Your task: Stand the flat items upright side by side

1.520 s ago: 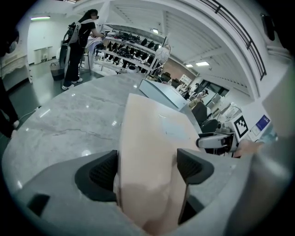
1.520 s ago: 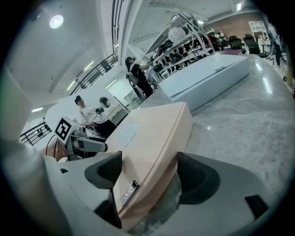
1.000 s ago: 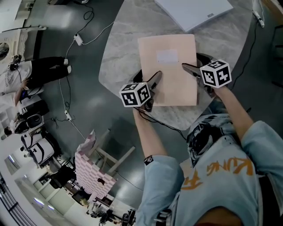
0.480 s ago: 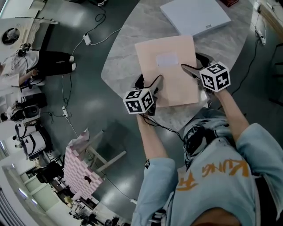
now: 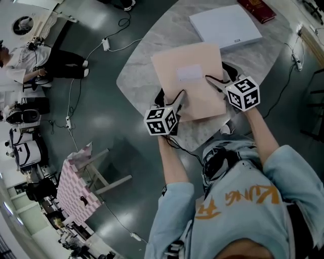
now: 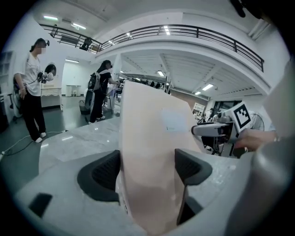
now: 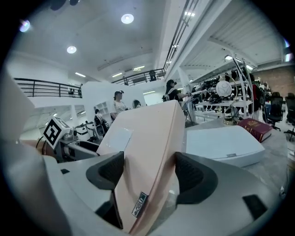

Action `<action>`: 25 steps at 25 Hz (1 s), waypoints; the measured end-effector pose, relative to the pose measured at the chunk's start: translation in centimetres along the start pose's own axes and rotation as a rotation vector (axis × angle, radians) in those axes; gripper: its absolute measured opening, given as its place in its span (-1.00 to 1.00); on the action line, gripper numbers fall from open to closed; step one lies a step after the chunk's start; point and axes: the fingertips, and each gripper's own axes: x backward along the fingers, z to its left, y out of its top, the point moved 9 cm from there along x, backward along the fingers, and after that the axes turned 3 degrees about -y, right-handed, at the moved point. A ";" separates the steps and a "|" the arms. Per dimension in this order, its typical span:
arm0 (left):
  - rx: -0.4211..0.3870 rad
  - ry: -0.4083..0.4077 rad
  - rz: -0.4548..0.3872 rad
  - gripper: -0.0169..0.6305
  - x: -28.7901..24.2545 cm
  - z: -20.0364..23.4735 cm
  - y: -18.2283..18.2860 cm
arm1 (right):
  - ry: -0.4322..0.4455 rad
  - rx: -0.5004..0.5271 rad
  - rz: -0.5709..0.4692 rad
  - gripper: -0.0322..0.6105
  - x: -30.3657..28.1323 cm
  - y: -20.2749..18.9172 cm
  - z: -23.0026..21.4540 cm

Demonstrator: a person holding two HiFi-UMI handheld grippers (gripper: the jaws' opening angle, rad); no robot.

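A flat pink box (image 5: pixel 190 81) with a pale label is held over the marble table (image 5: pixel 144 55), one gripper on each side edge. My left gripper (image 5: pixel 178 97) grips its near-left edge, and in the left gripper view both pads press the pink box (image 6: pixel 152 147). My right gripper (image 5: pixel 215 82) grips the right edge, and the right gripper view shows the pink box (image 7: pixel 143 143) wedged between its pads, tilted. A white flat box (image 5: pixel 226 25) lies flat behind it, with a dark red book (image 5: pixel 258 9) beyond at the table's far edge.
The table's rounded edge runs just left of my left gripper, with dark floor below. Cables (image 5: pixel 109 43) trail on the floor, a pink patterned stool (image 5: pixel 76 182) stands at lower left, and people (image 5: pixel 30 60) are at the far left.
Both grippers keep their hold on the pink box. The head view has shifted, so more of the white box and the red book now show at the top.
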 end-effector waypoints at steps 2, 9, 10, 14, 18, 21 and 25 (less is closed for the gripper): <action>0.001 0.018 -0.025 0.25 0.5 -0.5 -0.4 | 0.006 0.033 -0.016 0.18 0.4 0.4 0.3; -0.020 0.091 -0.097 0.22 2.7 -2.3 -1.3 | 0.041 0.103 -0.089 0.15 2.0 1.5 1.7; -0.023 0.103 -0.106 0.22 3.0 -2.5 -1.5 | 0.047 0.113 -0.098 0.14 2.1 1.6 1.9; -0.030 0.152 -0.145 0.20 4.2 -3.1 -2.2 | 0.076 0.166 -0.125 0.12 2.5 2.0 2.8; -0.032 0.198 -0.181 0.18 5.4 -3.9 -2.9 | 0.101 0.228 -0.156 0.11 3.2 2.2 3.7; -0.032 0.221 -0.207 0.16 6.1 -4.3 -3.5 | 0.113 0.254 -0.176 0.11 3.7 1.9 4.1; -0.039 0.246 -0.227 0.15 6.5 -5.3 -4.4 | 0.125 0.272 -0.193 0.11 4.6 1.3 4.3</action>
